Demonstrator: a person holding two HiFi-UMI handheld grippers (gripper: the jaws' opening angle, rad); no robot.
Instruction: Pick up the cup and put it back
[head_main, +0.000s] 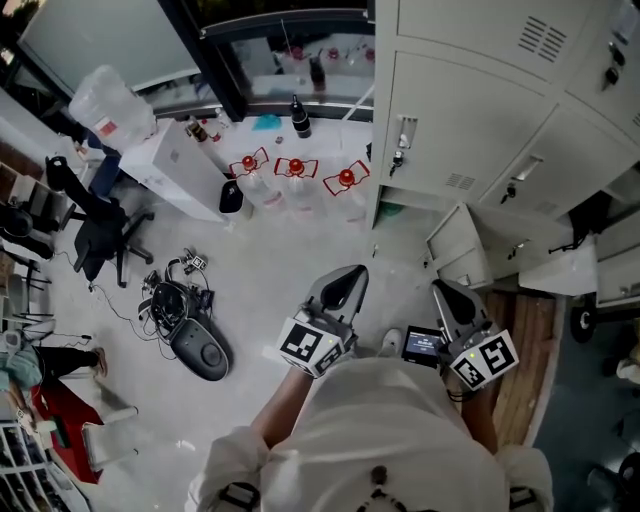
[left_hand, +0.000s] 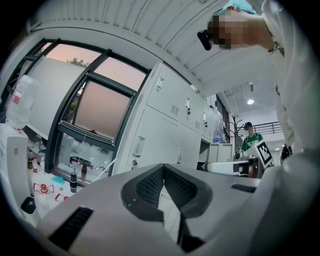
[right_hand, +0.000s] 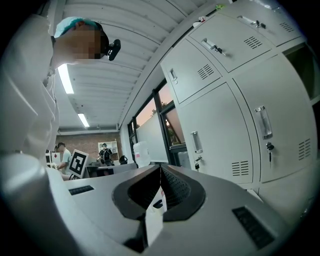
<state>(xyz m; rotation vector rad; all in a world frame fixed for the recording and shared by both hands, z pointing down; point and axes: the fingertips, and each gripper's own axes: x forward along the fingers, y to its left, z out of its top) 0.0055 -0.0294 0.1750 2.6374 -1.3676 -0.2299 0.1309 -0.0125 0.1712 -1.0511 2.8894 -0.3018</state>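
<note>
Below the head camera, close to the person's white coat (head_main: 390, 430), both grippers are held side by side above the pale floor (head_main: 280, 260), pointing toward the far side of the room. The left gripper (head_main: 343, 288) has its jaws pressed together, the ribbed pads meeting in a line, with nothing between them. The right gripper (head_main: 452, 300), just beside it, is likewise fully closed and holds nothing. A small lit screen (head_main: 423, 346) shows on its body.

No view lets the cup be made out, so its place cannot be told.

On the far floor three clear jugs with red caps (head_main: 297, 185) stand in a row, and a dark bottle (head_main: 299, 118) stands beyond them by the window (head_main: 300, 50). Pale grey lockers (head_main: 470, 110) fill the far right, keys hanging in some of their doors. At the left stands a black office chair (head_main: 100, 235). Nearer, a rounded black device (head_main: 200, 350) lies on the floor, touching a tangle of cables (head_main: 170, 295). A strip of wooden boards (head_main: 525, 350) runs along the near right.
</note>
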